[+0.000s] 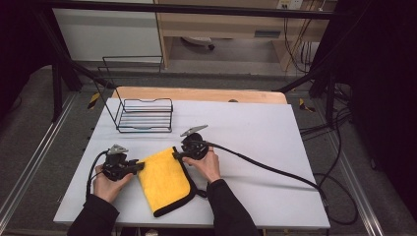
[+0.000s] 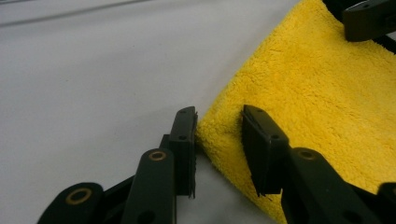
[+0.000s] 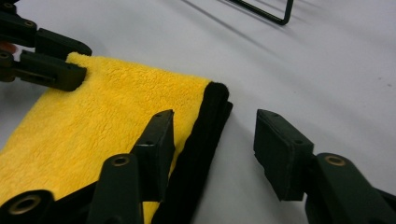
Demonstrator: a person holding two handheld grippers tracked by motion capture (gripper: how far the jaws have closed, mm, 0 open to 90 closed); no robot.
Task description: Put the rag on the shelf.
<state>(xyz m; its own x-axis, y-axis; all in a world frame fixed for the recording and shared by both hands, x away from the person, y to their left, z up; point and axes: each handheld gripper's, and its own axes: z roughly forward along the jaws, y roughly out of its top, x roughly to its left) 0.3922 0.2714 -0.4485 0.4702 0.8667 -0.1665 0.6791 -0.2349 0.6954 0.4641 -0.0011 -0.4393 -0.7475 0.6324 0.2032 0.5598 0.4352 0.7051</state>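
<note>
The folded yellow plush cloth with black trim [image 1: 163, 181] looks soft and floppy: left gripper [image 2: 218, 135] pinches its near corner, right gripper [image 3: 214, 140] gapes over the black hem.

Cloths: we count one yellow cloth [image 1: 163, 179].
Wire racks: we see one wire rack [image 1: 145, 116].
Claws: we count two, left claw [image 1: 141, 166] and right claw [image 1: 175, 155].
Desks: one desk [image 1: 255, 132].

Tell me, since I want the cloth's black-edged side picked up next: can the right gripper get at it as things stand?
Probably yes. The right gripper is open, its jaws standing either side of the yellow cloth's black-trimmed edge, with bare table beside it. The left gripper sits at the opposite corner, out of its way.
</note>
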